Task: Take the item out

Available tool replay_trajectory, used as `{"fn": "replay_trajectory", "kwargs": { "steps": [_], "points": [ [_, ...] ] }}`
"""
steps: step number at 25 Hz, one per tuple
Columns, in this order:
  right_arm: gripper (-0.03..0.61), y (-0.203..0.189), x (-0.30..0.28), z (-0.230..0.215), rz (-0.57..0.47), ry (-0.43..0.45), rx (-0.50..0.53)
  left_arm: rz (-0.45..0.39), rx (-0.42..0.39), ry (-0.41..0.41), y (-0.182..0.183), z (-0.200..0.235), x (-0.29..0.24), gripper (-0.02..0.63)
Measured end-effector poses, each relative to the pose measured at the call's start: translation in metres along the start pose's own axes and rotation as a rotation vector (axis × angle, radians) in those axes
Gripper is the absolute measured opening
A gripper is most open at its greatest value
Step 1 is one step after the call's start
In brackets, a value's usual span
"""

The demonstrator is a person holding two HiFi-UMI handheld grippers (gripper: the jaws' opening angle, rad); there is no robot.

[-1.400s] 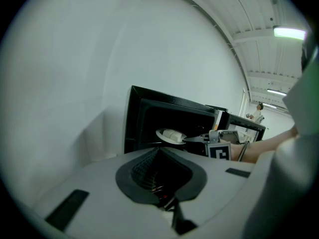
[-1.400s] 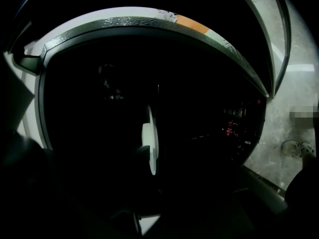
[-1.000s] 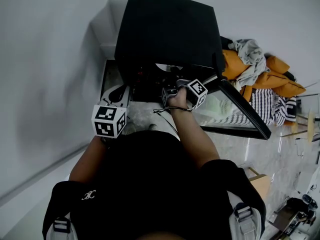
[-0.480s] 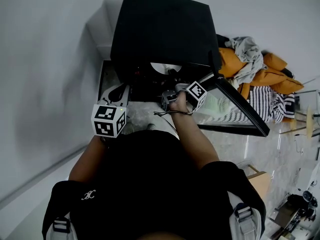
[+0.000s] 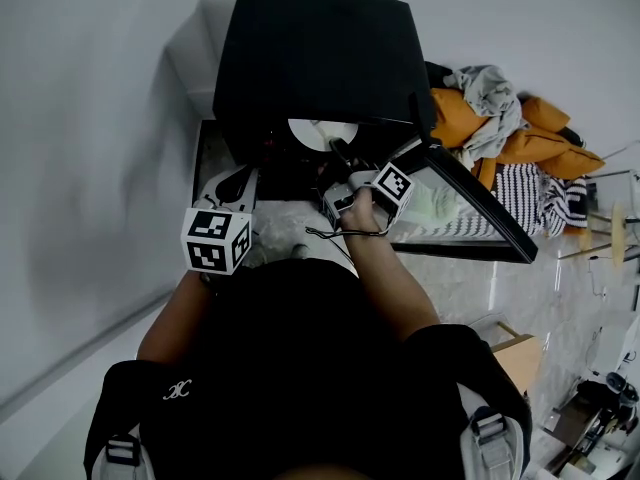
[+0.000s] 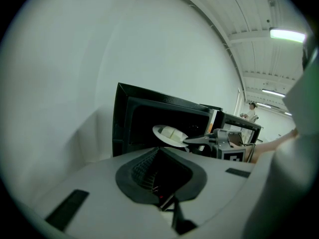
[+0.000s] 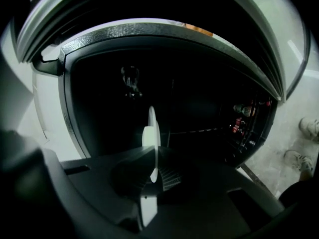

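A white plate (image 5: 320, 131) with pale food on it sits at the mouth of the black oven (image 5: 320, 53). My right gripper (image 5: 338, 154) holds it by the near rim. In the right gripper view the plate (image 7: 151, 133) stands edge-on between the ribbed pads, and the jaws of my right gripper (image 7: 154, 176) are closing on it. From the left gripper view the plate (image 6: 171, 134) pokes out of the oven opening, level, with the right gripper's fingers (image 6: 202, 140) on its edge. My left gripper (image 5: 235, 181) hangs back at the oven's lower left, shut and holding nothing.
The oven's glass door (image 5: 470, 218) stands open to the right. Beyond it is a pile of orange, grey and striped clothes (image 5: 510, 133). A pale wall (image 5: 90, 118) runs along the left. Shoes (image 7: 305, 128) show on the marble floor.
More of the white plate now shows at the oven mouth, and the right gripper has drawn back slightly with it. The left gripper has stayed put.
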State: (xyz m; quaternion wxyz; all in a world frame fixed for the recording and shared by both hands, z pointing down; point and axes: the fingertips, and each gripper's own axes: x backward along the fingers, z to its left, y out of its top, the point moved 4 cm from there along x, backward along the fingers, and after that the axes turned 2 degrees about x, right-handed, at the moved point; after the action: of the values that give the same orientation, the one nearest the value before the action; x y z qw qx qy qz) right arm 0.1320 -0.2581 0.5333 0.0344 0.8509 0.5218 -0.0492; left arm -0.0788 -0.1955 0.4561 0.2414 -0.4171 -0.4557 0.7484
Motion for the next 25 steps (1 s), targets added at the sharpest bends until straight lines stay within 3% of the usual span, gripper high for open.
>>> {"fn": "replay_trajectory", "kwargs": {
  "steps": [11,21,25],
  "points": [
    [0.021,-0.017,0.035,-0.002,0.087,-0.036,0.083,0.011,-0.011,-0.04,-0.001,-0.008,-0.006,0.008],
    [0.021,-0.026,0.074,-0.002,0.119,-0.044,0.077,0.037,-0.032,-0.081,0.0,-0.009,-0.018,0.008],
    [0.021,-0.047,0.095,-0.001,0.145,-0.051,0.057,0.043,-0.043,-0.098,0.0,-0.014,-0.017,0.008]
  ]
}}
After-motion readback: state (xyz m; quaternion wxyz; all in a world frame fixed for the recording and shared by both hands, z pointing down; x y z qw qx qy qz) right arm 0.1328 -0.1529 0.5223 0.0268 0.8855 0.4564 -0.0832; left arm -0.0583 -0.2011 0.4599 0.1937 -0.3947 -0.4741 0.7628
